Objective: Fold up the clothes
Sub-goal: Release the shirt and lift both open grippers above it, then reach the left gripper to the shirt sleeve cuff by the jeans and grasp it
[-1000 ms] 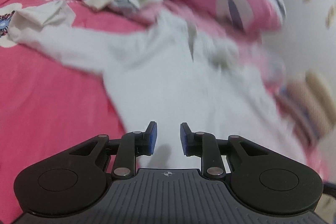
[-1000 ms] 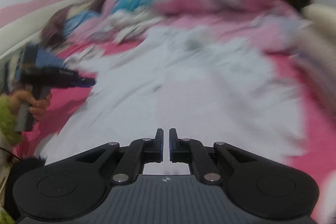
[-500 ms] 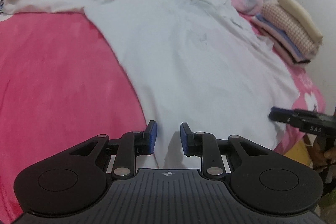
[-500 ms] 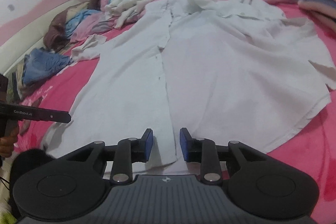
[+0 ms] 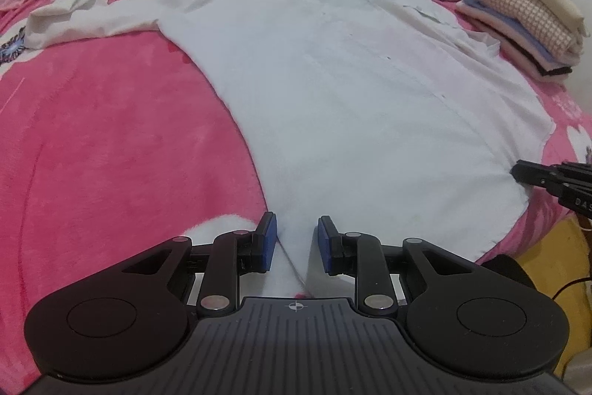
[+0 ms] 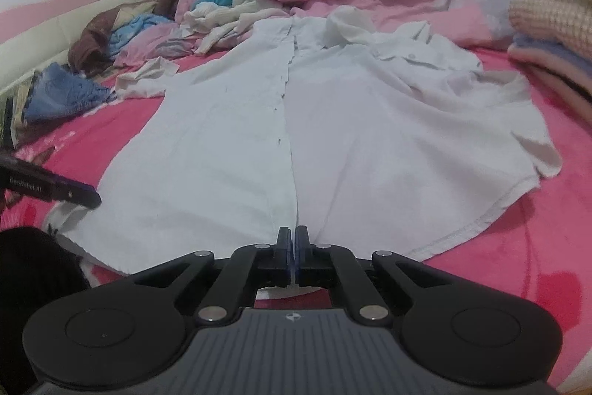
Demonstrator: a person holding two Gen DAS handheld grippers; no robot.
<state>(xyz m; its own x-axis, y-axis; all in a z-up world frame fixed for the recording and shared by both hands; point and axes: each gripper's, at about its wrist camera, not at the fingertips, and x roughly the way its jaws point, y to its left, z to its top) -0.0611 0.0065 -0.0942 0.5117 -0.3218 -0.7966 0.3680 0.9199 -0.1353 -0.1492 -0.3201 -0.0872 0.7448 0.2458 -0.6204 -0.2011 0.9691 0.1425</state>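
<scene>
a white shirt (image 5: 351,91) lies spread flat, front up, on the pink blanket (image 5: 111,143), collar toward the pillows. the left gripper (image 5: 295,243) sits at the shirt's near left hem corner with its blue pads apart, the cloth edge running between them but not pinched. the right gripper (image 6: 292,256) is closed on the hem at the button placket, a thin edge of fabric caught between the pads. a folded stack of clothes (image 5: 525,24) sits beside the shirt's right sleeve, partly cut off in the right view. the loose clothes pile (image 6: 122,62) by the wall is too jumbled to sort out.
</scene>
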